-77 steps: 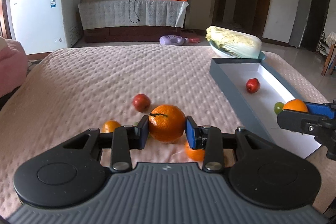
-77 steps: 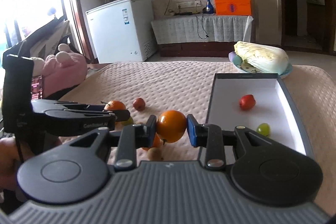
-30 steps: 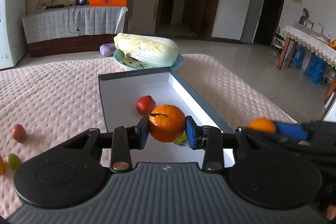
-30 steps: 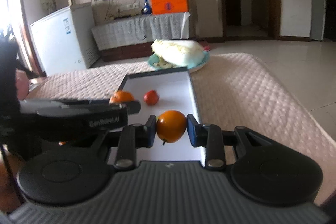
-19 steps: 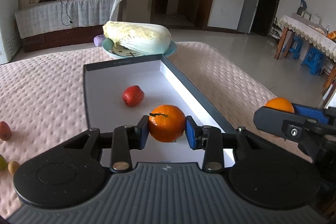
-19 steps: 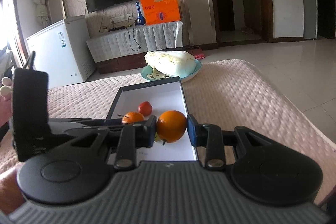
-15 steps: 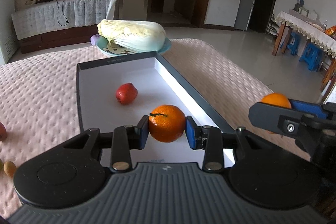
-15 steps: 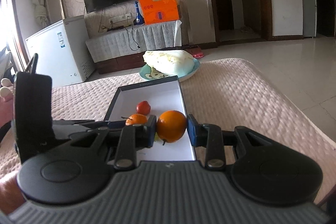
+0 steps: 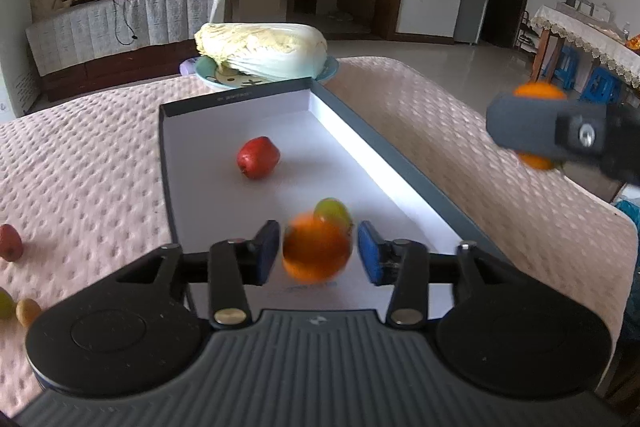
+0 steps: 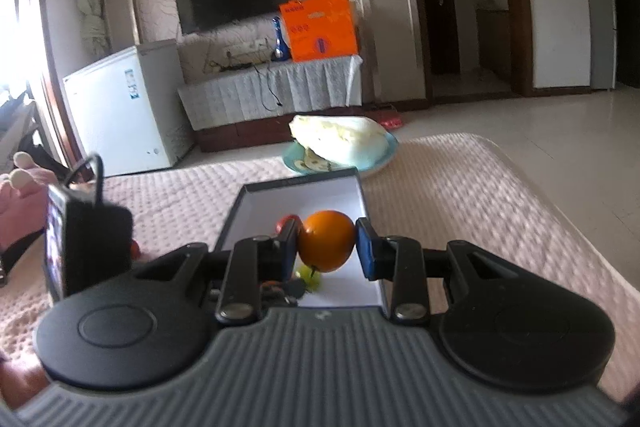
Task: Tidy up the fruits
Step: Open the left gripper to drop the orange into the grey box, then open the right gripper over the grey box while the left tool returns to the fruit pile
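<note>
My left gripper (image 9: 319, 253) is open over the near end of the dark box with a white floor (image 9: 192, 179). A blurred orange (image 9: 316, 251) is between its pads with gaps on both sides, dropping toward the box floor. A green fruit (image 9: 334, 211) and a red fruit (image 9: 258, 157) lie in the box. My right gripper (image 10: 326, 247) is shut on a smaller orange (image 10: 326, 246) above the box's near end (image 10: 360, 291); it also shows at the right of the left wrist view (image 9: 538, 125).
A cabbage on a blue plate (image 9: 260, 51) stands just beyond the box. Loose fruits lie on the pink cover at the left: a red one (image 9: 9, 242), a green one and a small orange one (image 9: 26, 311). The bed edge is to the right.
My left gripper has opened and let go of the orange, which now falls blurred between the pads. My right gripper has risen with its orange, still held.
</note>
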Motion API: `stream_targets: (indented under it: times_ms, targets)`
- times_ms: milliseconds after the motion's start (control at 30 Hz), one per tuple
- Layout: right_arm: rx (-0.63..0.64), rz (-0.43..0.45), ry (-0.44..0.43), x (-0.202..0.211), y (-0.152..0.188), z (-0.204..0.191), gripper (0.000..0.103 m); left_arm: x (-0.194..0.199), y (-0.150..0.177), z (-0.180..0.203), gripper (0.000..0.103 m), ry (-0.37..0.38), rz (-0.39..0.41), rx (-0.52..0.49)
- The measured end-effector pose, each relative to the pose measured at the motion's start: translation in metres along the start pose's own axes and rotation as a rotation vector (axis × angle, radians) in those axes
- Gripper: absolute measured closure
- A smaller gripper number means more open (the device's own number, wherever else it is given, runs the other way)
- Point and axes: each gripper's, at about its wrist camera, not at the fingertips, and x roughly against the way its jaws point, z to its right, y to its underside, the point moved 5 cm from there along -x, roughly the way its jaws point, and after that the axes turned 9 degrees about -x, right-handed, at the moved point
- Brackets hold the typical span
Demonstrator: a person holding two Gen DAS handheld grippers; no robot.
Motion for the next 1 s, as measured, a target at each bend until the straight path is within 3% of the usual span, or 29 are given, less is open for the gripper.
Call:
stream_targets:
  times_ms: [133,400,567,833,1000]
  targets:
    - [-0.014,0.016,-0.026,-0.005,-0.008,-0.009,0.069,0.009,0.000,0.001,0.035,0.010,0.030,0.001]
    - [-0.043,0.020,-0.056,-0.014,-0.006,-0.028,0.069,0.037,0.006,-0.002,0.034,0.004,0.078,-0.011]
    - [-0.075,0.054,-0.034,-0.017,-0.010,-0.023,0.069,0.071,0.013,-0.021,0.034,-0.087,0.093,0.022]
    - [-0.078,0.011,-0.032,-0.031,-0.002,-0.037,0.069,0.146,0.030,-0.050,0.034,-0.163,0.137,0.041]
    - [-0.069,-0.035,-0.024,-0.043,0.009,-0.045,0.069,0.174,0.052,-0.062,0.034,-0.179,0.120,0.073]
